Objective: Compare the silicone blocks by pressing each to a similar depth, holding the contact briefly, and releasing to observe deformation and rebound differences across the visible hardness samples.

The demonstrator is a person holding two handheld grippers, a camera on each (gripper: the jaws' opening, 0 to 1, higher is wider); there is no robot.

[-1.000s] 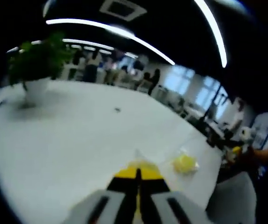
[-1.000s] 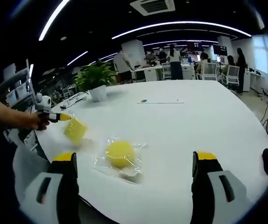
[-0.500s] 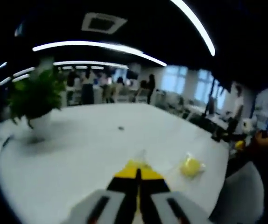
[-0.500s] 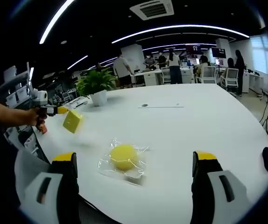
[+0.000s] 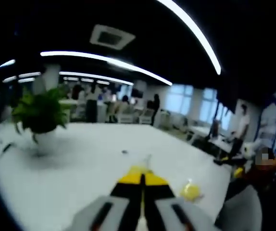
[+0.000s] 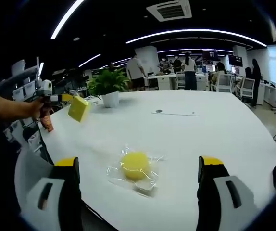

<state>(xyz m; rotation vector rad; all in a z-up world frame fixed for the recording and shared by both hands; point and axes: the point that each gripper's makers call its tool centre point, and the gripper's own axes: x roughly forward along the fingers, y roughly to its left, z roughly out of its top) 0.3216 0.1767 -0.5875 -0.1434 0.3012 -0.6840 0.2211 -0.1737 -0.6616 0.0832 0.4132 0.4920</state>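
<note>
The left gripper (image 5: pixel 142 185) has pale grey jaw bodies with dark slots, black upper sections and yellow tips divided by a thin dark seam. The right gripper (image 6: pixel 139 166) has the same build: grey moulded bases with dark oblong recesses, black uprights, and a yellow cap atop each jaw.

Light comes from long ceiling strips (image 6: pixel 195 32), blown out white against a dark ceiling. The white table (image 6: pixel 215 139) is evenly bright, no hard shadows; soft shadow under the potted plant (image 5: pixel 39 115). Left gripper view is soft and smeared throughout, with the background people and windows (image 5: pixel 195 103) washed out. Right gripper view is sharper, and the plastic wrap (image 6: pixel 135 168) shows small glints. Heavy fisheye bending at the edges of both.
</note>
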